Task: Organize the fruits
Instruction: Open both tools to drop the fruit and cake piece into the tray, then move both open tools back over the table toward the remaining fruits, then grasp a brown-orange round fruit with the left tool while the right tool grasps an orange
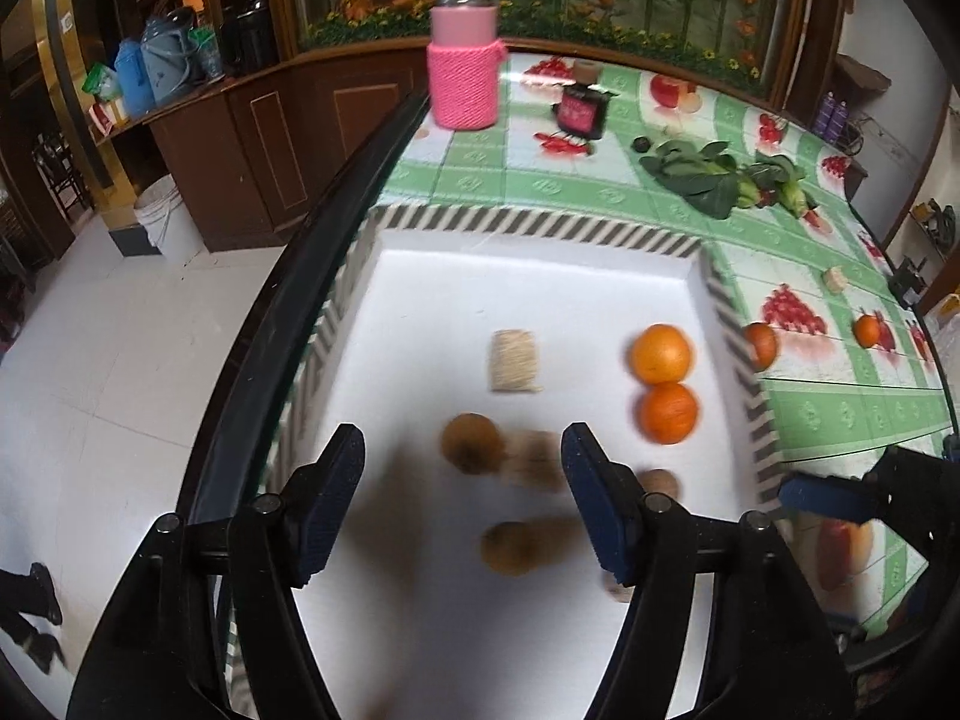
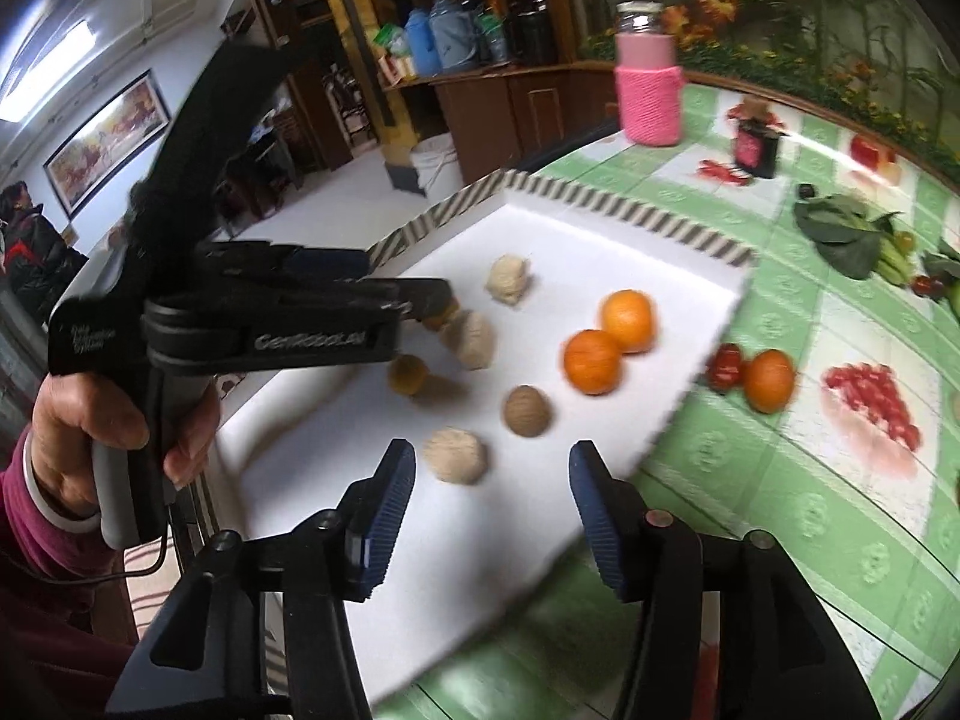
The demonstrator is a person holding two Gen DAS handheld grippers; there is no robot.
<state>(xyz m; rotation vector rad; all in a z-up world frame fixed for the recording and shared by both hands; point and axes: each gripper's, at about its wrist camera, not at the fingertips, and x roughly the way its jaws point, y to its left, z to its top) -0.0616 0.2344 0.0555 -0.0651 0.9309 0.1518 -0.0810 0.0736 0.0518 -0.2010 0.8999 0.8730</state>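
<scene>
A white tray with a striped rim lies on the table. In it sit two oranges, several brown round fruits and a pale beige bundle. A third orange lies on the cloth right of the tray, beside a red fruit. My left gripper is open and empty above the brown fruits; it also shows in the right wrist view. My right gripper is open and empty over the tray's near edge.
A pink knit-covered jar and a small dark bottle stand at the back of the green fruit-print tablecloth. Leafy greens lie at the right. The table's dark edge runs along the left, with floor beyond.
</scene>
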